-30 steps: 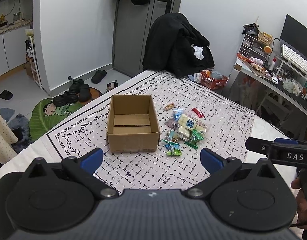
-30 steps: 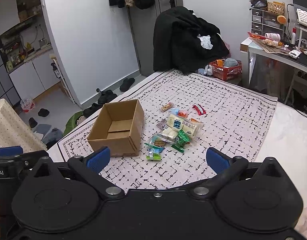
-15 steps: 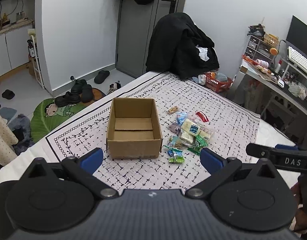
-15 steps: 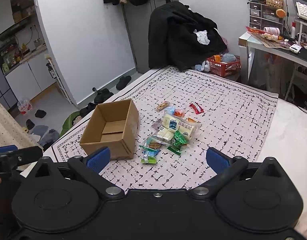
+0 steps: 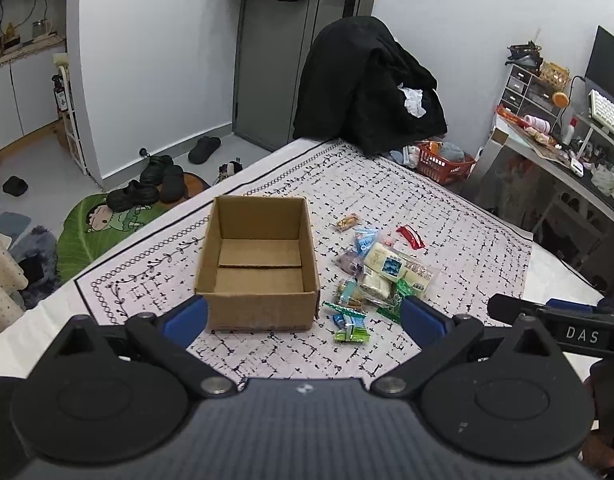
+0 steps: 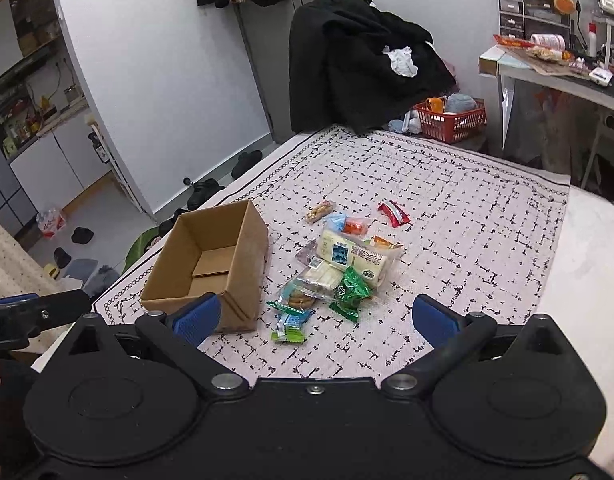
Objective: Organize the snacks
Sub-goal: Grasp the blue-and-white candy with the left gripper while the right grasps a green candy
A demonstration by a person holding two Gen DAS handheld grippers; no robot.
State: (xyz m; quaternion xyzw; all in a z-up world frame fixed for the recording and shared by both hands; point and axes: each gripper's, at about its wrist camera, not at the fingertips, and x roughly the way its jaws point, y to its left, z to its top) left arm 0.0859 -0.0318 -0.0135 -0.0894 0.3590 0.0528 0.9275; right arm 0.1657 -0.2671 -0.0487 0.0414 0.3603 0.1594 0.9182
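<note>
The snack packets (image 6: 339, 264) lie heaped on the patterned bed cover (image 6: 467, 216), just right of the empty cardboard box (image 5: 259, 264). Both the left tool (image 5: 303, 316) and the right tool (image 6: 315, 316) hang above with fingers spread apart, holding nothing. The slick overlapping wrappers could slip or come up in pairs, and the light box may shift if nudged. A red packet (image 6: 393, 214) lies apart; nothing blocks the approach.

An open brown cardboard box (image 5: 259, 268) sits upright and empty on the patterned bed cover. At its 3 o'clock lies a loose heap of wrapped snacks (image 5: 381, 276), a red packet (image 5: 411, 237) farthest out.
</note>
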